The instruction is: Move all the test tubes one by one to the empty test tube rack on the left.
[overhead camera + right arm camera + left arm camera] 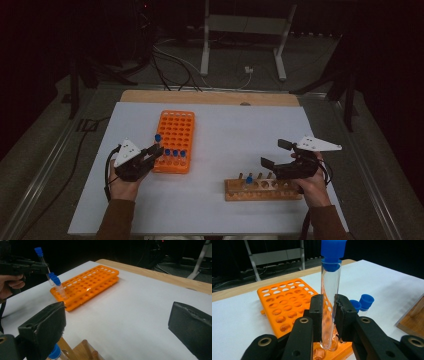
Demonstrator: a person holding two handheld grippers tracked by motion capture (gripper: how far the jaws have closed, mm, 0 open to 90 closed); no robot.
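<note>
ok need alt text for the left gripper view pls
The left gripper clamps a clear test tube with a blue cap upright between its black jaws, above an orange rack on a white table. Two more blue-capped tubes stand to the right.

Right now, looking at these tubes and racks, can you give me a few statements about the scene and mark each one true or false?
1. The left claw is closed on a clear tube with a blue cap. True.
2. The right claw is also gripping a tube. False: its jaws stand wide apart with nothing between them.
3. The orange rack has every hole filled. False: most holes are empty; a few blue-capped tubes stand near its front edge.
4. A wooden rack lies near the right claw and holds one blue-capped tube. True.
5. The held tube lies flat on the table. False: it is held roughly upright above the orange rack's front edge.
</note>
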